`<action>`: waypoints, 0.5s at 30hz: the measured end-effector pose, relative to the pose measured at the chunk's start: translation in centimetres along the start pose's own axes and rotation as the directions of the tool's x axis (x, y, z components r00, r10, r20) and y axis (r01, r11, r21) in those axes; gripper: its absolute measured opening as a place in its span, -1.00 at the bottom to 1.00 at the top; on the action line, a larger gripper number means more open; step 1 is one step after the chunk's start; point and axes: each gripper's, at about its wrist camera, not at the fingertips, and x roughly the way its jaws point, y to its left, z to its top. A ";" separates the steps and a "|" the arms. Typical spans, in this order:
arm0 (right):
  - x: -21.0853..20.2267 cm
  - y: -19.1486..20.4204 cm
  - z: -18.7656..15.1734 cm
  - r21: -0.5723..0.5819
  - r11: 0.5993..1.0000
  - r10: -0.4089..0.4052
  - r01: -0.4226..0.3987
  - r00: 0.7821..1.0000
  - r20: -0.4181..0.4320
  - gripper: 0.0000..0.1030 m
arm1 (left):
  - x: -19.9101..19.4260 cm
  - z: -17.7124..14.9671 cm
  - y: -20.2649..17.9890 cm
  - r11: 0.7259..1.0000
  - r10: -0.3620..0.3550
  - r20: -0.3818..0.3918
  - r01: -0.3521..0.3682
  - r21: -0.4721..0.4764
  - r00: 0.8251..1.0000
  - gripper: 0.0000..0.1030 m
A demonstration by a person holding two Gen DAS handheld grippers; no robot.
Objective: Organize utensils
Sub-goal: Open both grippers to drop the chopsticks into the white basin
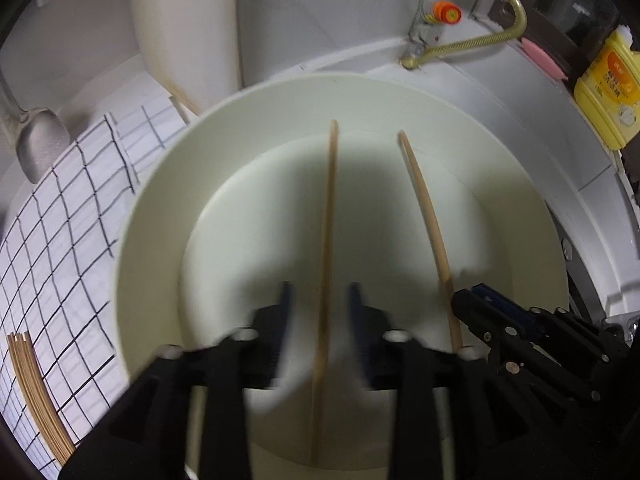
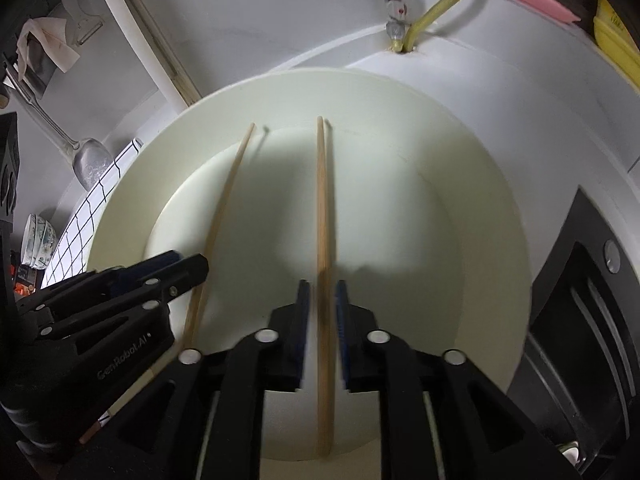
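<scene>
Inside cream tub (image 1: 144, 248), 2 chopsticks (image 1: 326, 264) pointing away

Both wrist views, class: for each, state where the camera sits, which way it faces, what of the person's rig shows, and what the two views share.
Left wrist view: on the left gripper, facing steeply down into the cream bowl; its open fingers straddle a chopstick; the right gripper shows at right.
Right wrist view: on the right gripper, facing down likewise; the left gripper shows at left.
Shared: bowl, both chopsticks, checked cloth, spoon.
</scene>
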 end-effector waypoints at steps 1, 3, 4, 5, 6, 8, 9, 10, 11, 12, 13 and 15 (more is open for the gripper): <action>-0.3 0.0 0.0 0.001 1.000 -0.002 0.002 1.000 0.007 -0.70 | -0.3 0.0 0.1 1.000 0.003 0.014 -0.003 -0.005 1.000 0.08; -0.8 -0.1 0.0 0.003 1.000 -0.007 0.007 1.000 0.015 -0.70 | -1.2 -0.1 0.4 1.000 0.010 0.037 -0.009 -0.011 0.999 0.14; -1.0 -0.1 -0.1 0.003 1.000 -0.009 0.009 1.000 0.017 -0.69 | -1.5 -0.2 0.6 1.000 0.011 0.038 -0.010 -0.017 0.999 0.15; -1.3 -0.1 -0.2 0.004 1.000 -0.011 0.011 1.000 0.019 -0.68 | -1.8 -0.2 0.9 1.000 0.011 0.039 -0.010 -0.025 0.999 0.16; -1.5 0.0 -0.3 0.004 1.000 -0.012 0.012 1.000 0.022 -0.66 | -2.0 -0.3 1.2 0.999 0.011 0.042 -0.010 -0.030 0.999 0.20; -2.1 0.2 -0.6 0.001 1.000 -0.016 0.016 0.999 0.031 -0.64 | -2.9 -0.6 1.7 0.999 0.018 0.051 -0.016 -0.042 0.999 0.28; -2.4 0.3 -0.7 0.001 1.000 -0.016 0.016 0.999 0.035 -0.63 | -3.3 -0.8 1.9 0.999 0.019 0.054 -0.016 -0.045 0.998 0.30; -2.7 0.4 -0.9 0.002 1.000 -0.014 0.014 0.999 0.039 -0.62 | -3.6 -0.8 2.0 0.999 0.019 0.056 -0.016 -0.047 0.998 0.30; -3.1 0.6 -1.1 0.003 1.000 -0.013 0.013 0.999 0.044 -0.58 | -4.1 -1.1 2.3 0.999 0.020 0.058 -0.017 -0.049 0.998 0.30; -3.4 0.8 -1.4 0.004 1.000 -0.013 0.012 0.999 0.048 -0.54 | -4.6 -1.3 2.5 0.999 0.023 0.061 -0.020 -0.051 0.998 0.30; -3.8 1.0 -1.6 0.004 1.000 -0.011 0.011 0.999 0.053 -0.52 | -5.0 -1.5 2.7 0.998 0.024 0.064 -0.021 -0.052 0.998 0.31; -4.5 1.4 -2.1 0.002 1.000 -0.008 0.008 0.998 0.060 -0.48 | -6.1 -2.1 3.3 0.998 0.027 0.074 -0.023 -0.057 0.997 0.37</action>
